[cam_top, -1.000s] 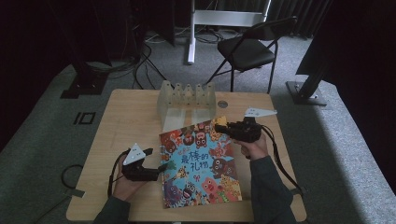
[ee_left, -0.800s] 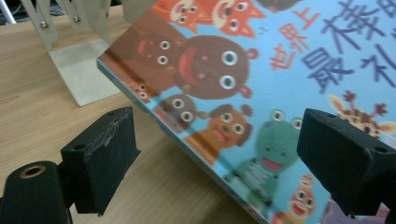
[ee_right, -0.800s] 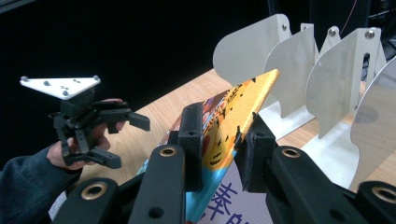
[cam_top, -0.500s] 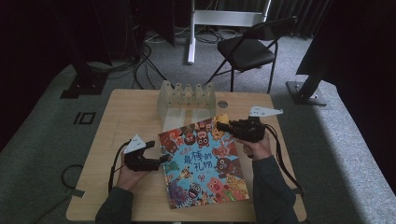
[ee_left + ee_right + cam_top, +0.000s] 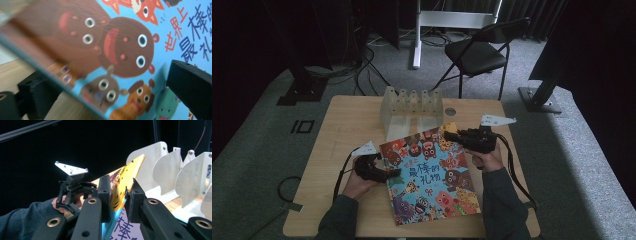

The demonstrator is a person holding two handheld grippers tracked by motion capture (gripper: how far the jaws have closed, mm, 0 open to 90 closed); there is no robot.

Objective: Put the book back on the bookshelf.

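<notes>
One picture book (image 5: 429, 175) on one table (image 5: 342, 130); right hand-held gripper (image 5: 451, 133) pinching its top corner, left hand-held gripper (image 5: 394, 172) spread around its edge, just opened; one white divider rack (image 5: 412, 107) behind.

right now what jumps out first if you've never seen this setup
The bright cartoon-animal picture book in the middle of the wooden table, its far corner clamped in the right gripper. The left gripper straddles its near-left edge, jaws just opened. Behind it stands a white slotted rack.

White rack (image 5: 412, 107) blocks table's (image 5: 342, 125) far side
</notes>
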